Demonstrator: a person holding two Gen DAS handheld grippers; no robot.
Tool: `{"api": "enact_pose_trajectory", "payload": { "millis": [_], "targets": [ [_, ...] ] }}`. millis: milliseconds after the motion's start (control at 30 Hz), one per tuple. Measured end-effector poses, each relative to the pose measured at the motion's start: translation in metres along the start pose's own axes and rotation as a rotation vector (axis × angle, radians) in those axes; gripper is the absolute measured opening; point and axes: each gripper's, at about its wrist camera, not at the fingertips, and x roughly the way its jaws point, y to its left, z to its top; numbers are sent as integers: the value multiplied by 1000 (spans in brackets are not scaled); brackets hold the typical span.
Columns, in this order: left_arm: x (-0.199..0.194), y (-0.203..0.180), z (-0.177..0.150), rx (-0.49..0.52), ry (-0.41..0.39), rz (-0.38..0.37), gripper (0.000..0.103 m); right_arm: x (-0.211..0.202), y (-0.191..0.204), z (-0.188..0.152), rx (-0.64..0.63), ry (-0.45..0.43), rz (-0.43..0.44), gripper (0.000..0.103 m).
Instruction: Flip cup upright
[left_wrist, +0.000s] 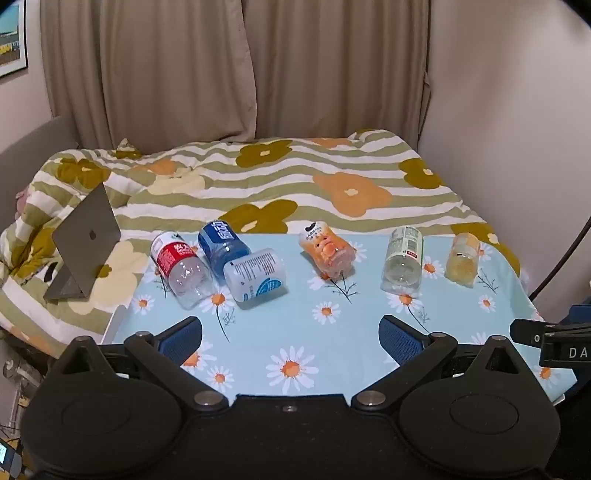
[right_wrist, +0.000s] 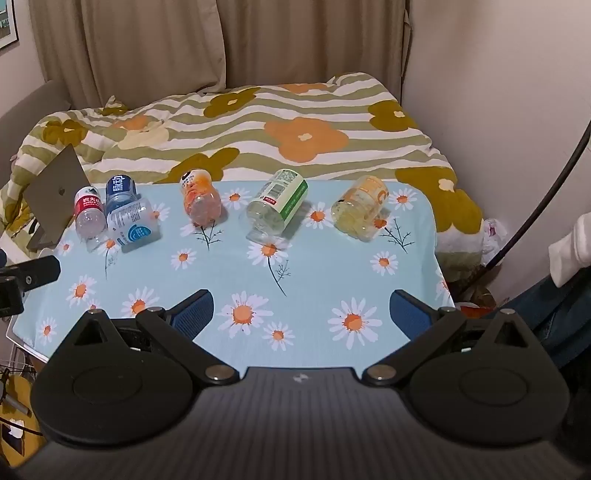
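Note:
Several cut-bottle cups lie on their sides along the far part of the daisy tablecloth (left_wrist: 295, 325): a red-label cup (left_wrist: 177, 267), a blue-label cup (left_wrist: 221, 243), a white-label cup (left_wrist: 256, 275), an orange cup (left_wrist: 328, 251), a green-label cup (left_wrist: 402, 258) and a yellow cup (left_wrist: 463, 260). The right wrist view shows the orange cup (right_wrist: 199, 201), the green-label cup (right_wrist: 277, 208) and the yellow cup (right_wrist: 360, 208). My left gripper (left_wrist: 291, 332) is open and empty near the front edge. My right gripper (right_wrist: 303, 310) is open and empty, short of the cups.
A bed with a flowered striped quilt (left_wrist: 277, 177) lies behind the table. An open laptop (left_wrist: 83, 247) stands on the bed at the left. Curtains and a wall are at the back. A black cable (right_wrist: 546, 192) runs down at the right.

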Motion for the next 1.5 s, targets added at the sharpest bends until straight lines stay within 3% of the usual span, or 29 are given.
{"api": "enact_pose_trajectory", "payload": {
  "millis": [200,1500],
  "targets": [
    [-7,-2,-1,12,-60,14,103,-1,-1,0,7,-3,1,103],
    [-8,4,2,-3,-54,9,103,1,2,0,-3,8,-5,103]
  ]
}}
